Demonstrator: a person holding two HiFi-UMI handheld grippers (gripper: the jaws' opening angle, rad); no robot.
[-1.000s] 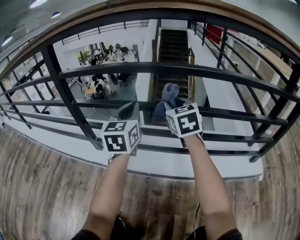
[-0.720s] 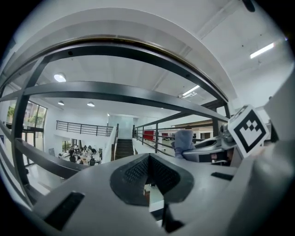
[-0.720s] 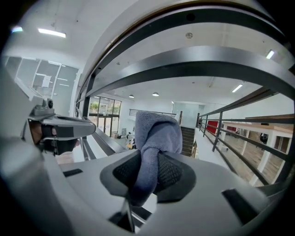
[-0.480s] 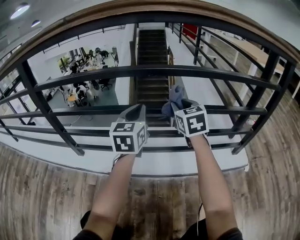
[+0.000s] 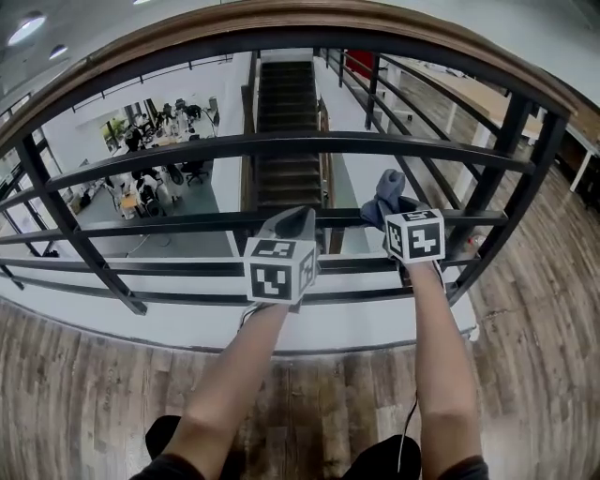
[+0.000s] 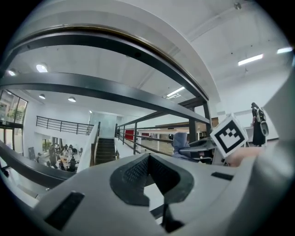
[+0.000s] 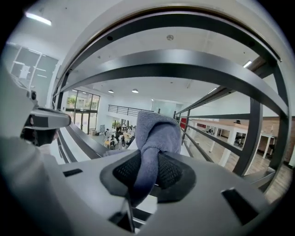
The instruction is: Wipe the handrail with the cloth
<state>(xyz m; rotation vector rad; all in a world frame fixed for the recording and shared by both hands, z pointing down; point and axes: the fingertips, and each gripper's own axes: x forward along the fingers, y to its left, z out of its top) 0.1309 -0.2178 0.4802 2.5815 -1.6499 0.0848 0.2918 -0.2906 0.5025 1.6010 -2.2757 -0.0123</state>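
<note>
Along the balustrade's middle rail (image 5: 187,223), the right gripper (image 5: 392,216) — jaws clenched on the blue-grey cloth (image 5: 386,190) — has shifted right past the staircase (image 5: 286,122), well below the wooden handrail (image 5: 300,17), which likely awaits wiping, with a black post (image 5: 499,178) near ahead; the left gripper (image 5: 292,220) hangs closed, empty.

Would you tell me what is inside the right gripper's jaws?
The right gripper pinches a grey-blue cloth between its jaws; the cloth bunches up above them. Its lower end is hidden beneath the gripper body.
</note>
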